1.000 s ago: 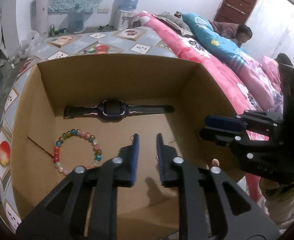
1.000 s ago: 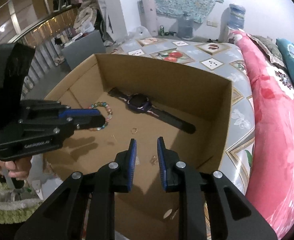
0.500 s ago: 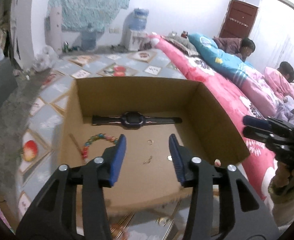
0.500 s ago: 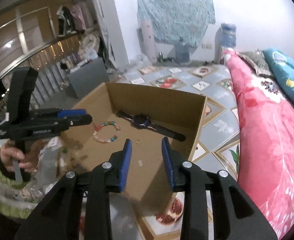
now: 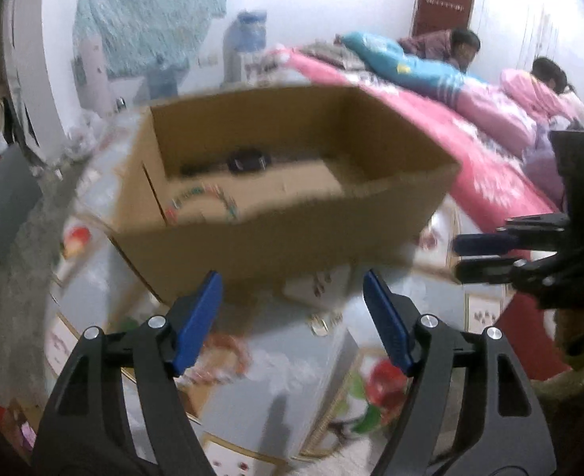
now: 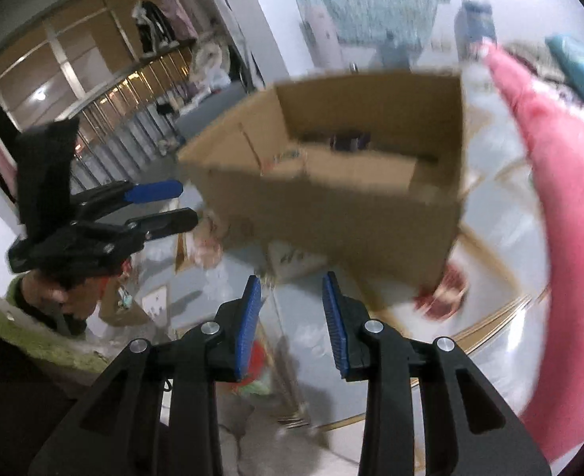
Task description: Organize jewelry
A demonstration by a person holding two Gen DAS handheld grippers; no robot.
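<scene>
A cardboard box (image 5: 292, 230) stands on a patterned mat. In it lie a dark watch (image 5: 246, 160) and a coloured bead bracelet (image 5: 204, 198). My left gripper (image 5: 292, 281) hovers in front of the box's near wall, its jaws opening wide with nothing between them. My right gripper (image 5: 458, 257) shows at the right edge. In the right wrist view my right gripper (image 6: 292, 281) stands open and empty before the box (image 6: 331, 206), with the watch (image 6: 347, 141) inside and my left gripper (image 6: 187, 203) to the left. The picture is motion-blurred.
A pink quilt (image 5: 470, 150) runs along the right of the box, with two people lying on it at the back. Small blurred items (image 5: 321, 323) lie on the fruit-patterned mat (image 5: 276, 388) in front of the box. A railing (image 6: 125, 119) is at the left.
Both grippers have drawn back from over the box's inside to in front of its near wall. The left jaws have spread far apart; the right jaws have widened a little.
</scene>
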